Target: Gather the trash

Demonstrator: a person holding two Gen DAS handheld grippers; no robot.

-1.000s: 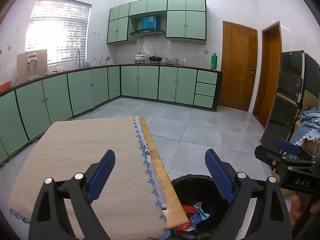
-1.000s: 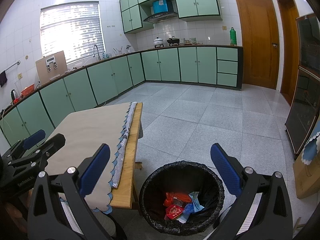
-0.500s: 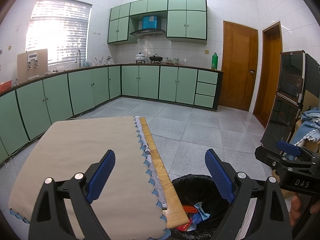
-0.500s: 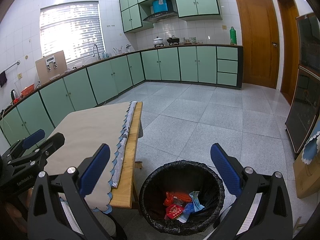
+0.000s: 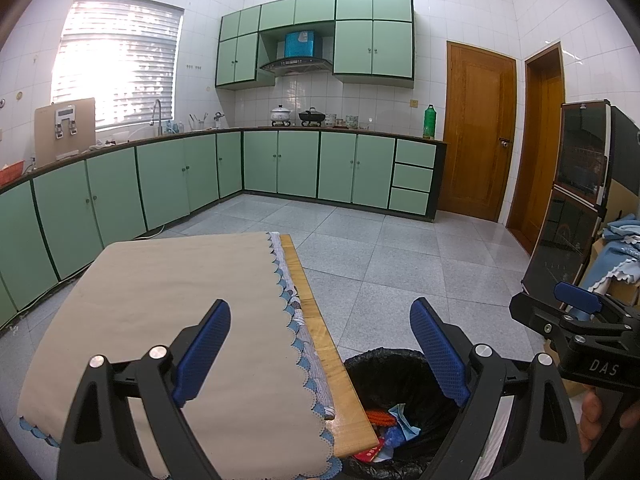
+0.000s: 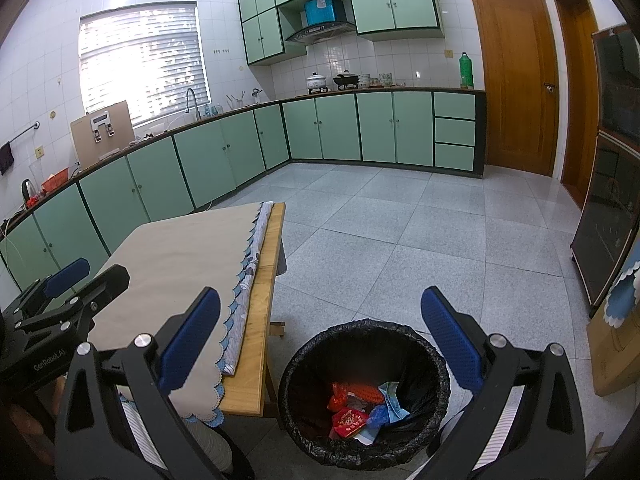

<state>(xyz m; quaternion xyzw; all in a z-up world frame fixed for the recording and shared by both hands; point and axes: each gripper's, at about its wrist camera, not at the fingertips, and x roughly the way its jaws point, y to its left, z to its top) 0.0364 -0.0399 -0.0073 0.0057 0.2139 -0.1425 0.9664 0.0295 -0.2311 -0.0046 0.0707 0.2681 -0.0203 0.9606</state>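
A bin with a black liner (image 6: 420,342) stands on the floor by the table's corner; it also shows in the left wrist view (image 5: 384,358). Red, blue and white wrappers (image 6: 360,408) lie at its bottom. My left gripper (image 5: 320,356) is open and empty, held above the table's near right edge. My right gripper (image 6: 320,348) is open and empty, held above the bin. Each gripper shows at the edge of the other's view.
A wooden table (image 6: 264,280) under a beige scalloped cloth (image 6: 180,264) stands left of the bin. Green cabinets (image 6: 200,168) line the far and left walls. A dark glass cabinet (image 6: 608,220) and a cardboard box (image 6: 612,352) stand at the right. Grey tiled floor (image 6: 400,232) lies beyond.
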